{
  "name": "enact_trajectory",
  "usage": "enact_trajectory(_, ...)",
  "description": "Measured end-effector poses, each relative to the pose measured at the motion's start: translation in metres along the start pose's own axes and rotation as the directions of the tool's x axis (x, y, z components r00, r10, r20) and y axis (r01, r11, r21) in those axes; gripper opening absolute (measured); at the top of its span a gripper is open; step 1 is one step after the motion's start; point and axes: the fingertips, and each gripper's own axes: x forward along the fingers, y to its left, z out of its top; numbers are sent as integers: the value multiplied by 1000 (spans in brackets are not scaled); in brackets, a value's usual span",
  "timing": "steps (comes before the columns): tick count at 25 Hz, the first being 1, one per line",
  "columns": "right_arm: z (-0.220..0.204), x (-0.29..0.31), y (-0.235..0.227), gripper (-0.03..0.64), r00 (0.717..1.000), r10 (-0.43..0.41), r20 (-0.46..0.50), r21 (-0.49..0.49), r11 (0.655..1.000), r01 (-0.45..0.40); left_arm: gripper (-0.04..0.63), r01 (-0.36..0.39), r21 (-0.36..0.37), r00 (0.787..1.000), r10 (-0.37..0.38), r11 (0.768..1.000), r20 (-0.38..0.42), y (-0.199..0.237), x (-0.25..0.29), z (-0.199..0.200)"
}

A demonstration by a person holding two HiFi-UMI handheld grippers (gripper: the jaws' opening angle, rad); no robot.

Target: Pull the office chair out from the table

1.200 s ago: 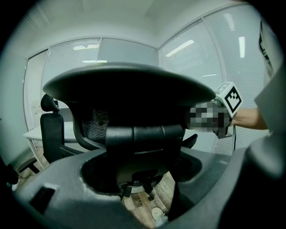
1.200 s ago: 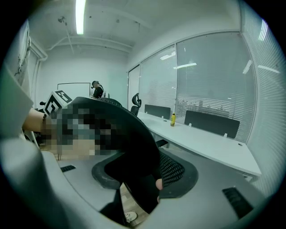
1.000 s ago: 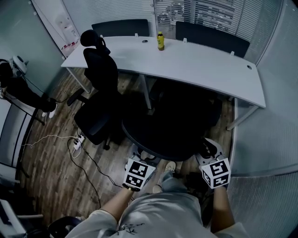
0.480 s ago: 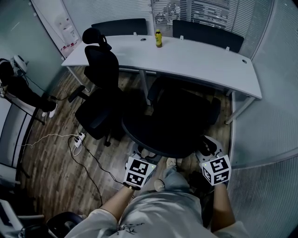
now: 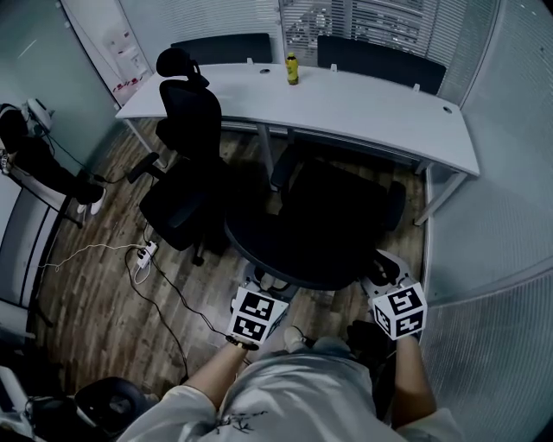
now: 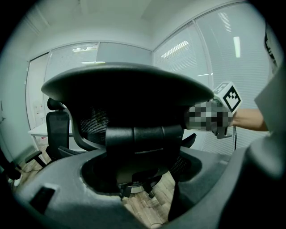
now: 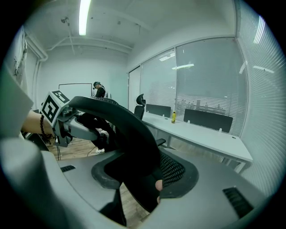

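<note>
This is an office room. A long white counter [image 5: 363, 108] spans 12 o'clock, with dark panels [image 5: 380, 62] along its far edge. A black office chair [image 5: 320, 233] stands at centre and a headrest chair [image 5: 186, 129] at 10 o'clock. Glass partition walls with slatted blinds [image 5: 380, 22] enclose the room. A power strip [image 5: 144, 259] lies on the wood-plank floor [image 5: 95, 285] at 9 o'clock.

Cool, even overhead light. Ceiling tube [image 7: 83, 17] blown out in right gripper view. Office chair [image 5: 320, 233] underexposed, near-black, detail lost. Strong fisheye bending and dark vignette at corners of both gripper views. Nearest foreground soft, out of focus.
</note>
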Motion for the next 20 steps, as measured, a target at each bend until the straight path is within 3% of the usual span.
enact_trajectory(20, -54, -129, 62, 178, 998, 61, 2, -29, 998, -61, 318, -55, -43, 998, 55, 998, 0, -124, -101, -37)
